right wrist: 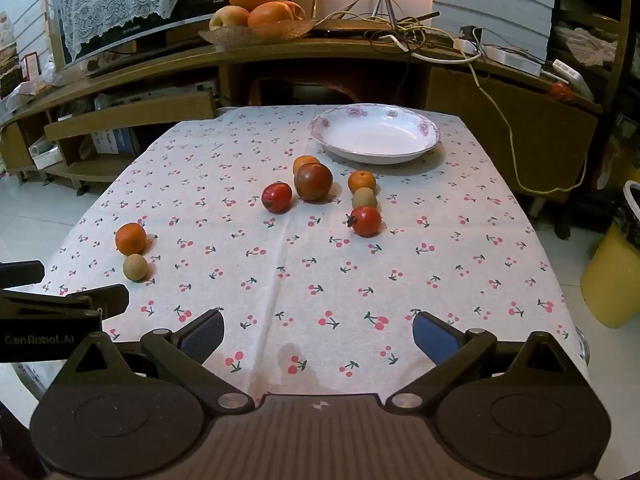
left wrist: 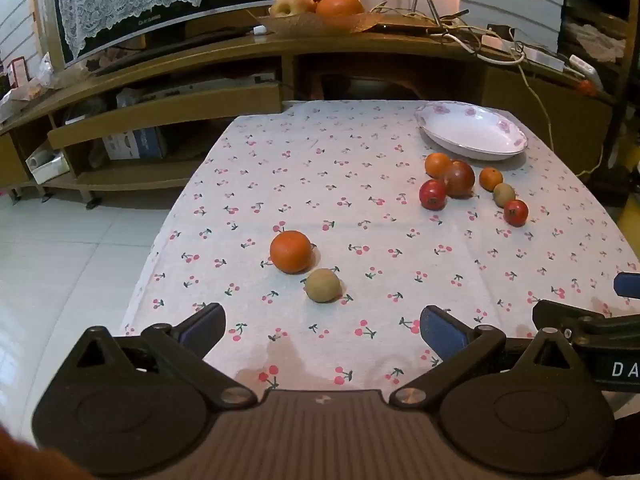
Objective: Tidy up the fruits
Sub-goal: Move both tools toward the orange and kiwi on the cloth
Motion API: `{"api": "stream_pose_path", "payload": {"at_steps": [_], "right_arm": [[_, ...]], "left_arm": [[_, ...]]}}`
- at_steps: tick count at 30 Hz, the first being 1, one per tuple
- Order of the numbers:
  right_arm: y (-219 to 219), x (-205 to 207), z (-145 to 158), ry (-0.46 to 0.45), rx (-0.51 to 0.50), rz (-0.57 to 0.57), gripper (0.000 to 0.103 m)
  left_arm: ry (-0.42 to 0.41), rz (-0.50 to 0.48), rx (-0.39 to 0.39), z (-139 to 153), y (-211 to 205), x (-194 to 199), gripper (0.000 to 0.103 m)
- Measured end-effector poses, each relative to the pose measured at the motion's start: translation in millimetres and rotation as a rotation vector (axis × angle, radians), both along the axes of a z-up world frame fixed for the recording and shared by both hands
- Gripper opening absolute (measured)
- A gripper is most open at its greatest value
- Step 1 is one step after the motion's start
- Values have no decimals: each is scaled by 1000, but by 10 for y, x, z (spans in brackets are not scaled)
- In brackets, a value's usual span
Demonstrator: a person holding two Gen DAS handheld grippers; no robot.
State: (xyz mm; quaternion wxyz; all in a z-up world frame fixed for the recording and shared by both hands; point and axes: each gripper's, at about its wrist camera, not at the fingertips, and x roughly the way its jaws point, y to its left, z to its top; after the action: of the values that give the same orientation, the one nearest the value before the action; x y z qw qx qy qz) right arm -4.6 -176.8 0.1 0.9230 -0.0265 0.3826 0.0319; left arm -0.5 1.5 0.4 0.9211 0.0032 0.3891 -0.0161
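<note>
An orange [left wrist: 291,251] and a small tan fruit [left wrist: 323,285] lie just ahead of my open, empty left gripper [left wrist: 322,326]; they also show at the left in the right wrist view, the orange [right wrist: 131,238] and the tan fruit [right wrist: 135,267]. A cluster of several fruits lies in front of an empty white flowered plate [right wrist: 376,133]: a dark red tomato [right wrist: 314,181], two small red tomatoes [right wrist: 277,197] [right wrist: 366,221], small oranges and a tan fruit. My right gripper [right wrist: 318,334] is open and empty near the table's front edge.
The table wears a cherry-print cloth [right wrist: 304,264] with a wet stain near the front. A wooden TV stand [left wrist: 168,108] stands behind it with a fruit bowl [left wrist: 316,20] and cables. A yellow bin [right wrist: 612,280] stands at the right.
</note>
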Motion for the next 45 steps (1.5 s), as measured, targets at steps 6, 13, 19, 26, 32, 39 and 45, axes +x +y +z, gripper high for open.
{"api": "stream_pose_path", "payload": {"at_steps": [6, 13, 19, 26, 32, 39, 45], "right_arm": [[19, 5, -2, -2, 0, 7, 99], [54, 35, -34, -5, 2, 9, 99], [35, 22, -14, -9, -1, 13, 99], [33, 24, -12, -10, -5, 16, 99], [33, 27, -13, -11, -5, 18, 99], [49, 23, 1, -13, -1, 29, 99], [57, 10, 36, -19, 8, 45, 99]], "left_arm": [[5, -1, -1, -22, 94, 21, 103], [10, 9, 18, -38, 1, 8, 103], [9, 11, 18, -32, 4, 0, 103], [5, 9, 21, -19, -1, -17, 103], [5, 11, 22, -9, 8, -26, 103], [-2, 15, 28, 12, 11, -47, 103], [-12, 20, 38, 68, 13, -83, 103]]}}
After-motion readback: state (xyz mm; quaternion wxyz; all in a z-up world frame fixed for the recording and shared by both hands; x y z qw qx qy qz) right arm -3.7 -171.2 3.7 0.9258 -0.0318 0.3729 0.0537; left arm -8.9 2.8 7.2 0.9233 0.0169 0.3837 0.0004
